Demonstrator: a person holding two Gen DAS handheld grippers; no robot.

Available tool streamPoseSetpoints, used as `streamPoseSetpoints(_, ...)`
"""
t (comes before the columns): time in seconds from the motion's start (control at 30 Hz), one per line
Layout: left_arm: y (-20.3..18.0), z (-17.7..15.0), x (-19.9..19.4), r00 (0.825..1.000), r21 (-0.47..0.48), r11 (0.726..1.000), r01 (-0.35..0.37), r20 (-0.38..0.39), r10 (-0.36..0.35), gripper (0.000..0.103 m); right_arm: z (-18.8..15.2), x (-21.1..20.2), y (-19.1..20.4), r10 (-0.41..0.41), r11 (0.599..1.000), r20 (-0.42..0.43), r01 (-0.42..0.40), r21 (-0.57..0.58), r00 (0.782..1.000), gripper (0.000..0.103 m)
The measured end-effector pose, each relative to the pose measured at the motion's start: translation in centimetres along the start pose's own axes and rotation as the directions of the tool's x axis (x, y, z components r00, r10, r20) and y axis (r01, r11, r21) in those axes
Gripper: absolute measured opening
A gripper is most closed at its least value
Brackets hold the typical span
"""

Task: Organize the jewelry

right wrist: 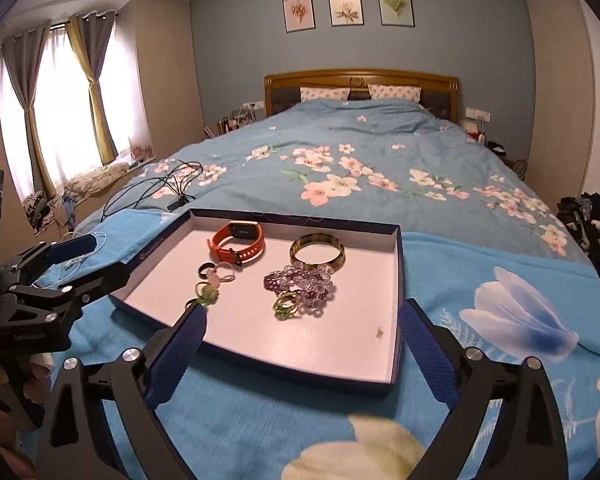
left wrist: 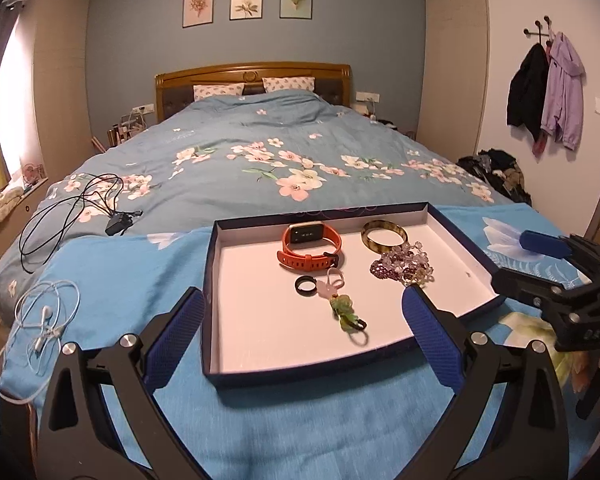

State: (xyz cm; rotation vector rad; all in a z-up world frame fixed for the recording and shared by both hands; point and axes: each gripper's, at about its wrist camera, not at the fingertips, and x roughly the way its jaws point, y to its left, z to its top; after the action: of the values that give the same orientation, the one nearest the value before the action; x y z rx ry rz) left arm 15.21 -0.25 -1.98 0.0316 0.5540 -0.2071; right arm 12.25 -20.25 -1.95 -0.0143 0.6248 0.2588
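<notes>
Hovering level before the tray (left wrist: 460, 220), both the left hand-held gripper (left wrist: 304, 312) and right hand-held gripper (right wrist: 304, 328) gape, holding nothing.

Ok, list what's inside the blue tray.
Inside the tray: orange watch, bangle, purple bead bracelets, black ring, green charm. The beads partly cover a green ring.

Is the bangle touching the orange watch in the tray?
Apart. The right wrist view shows a bare strip of tray floor between the bangle and the watch; the left wrist view shows the same gap.
</notes>
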Motion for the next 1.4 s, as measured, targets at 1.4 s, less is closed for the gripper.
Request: streamPoseSetpoints(1.4, -2.1, -3.8, -12.9, 0.947, -0.027, 0.995, -0.095, 0.306, 0.099, 0.097, -4.0, -9.0, 3.9, -0.072, 0.997, 0.314, 0.076, 0.0, 0.947, 0.096)
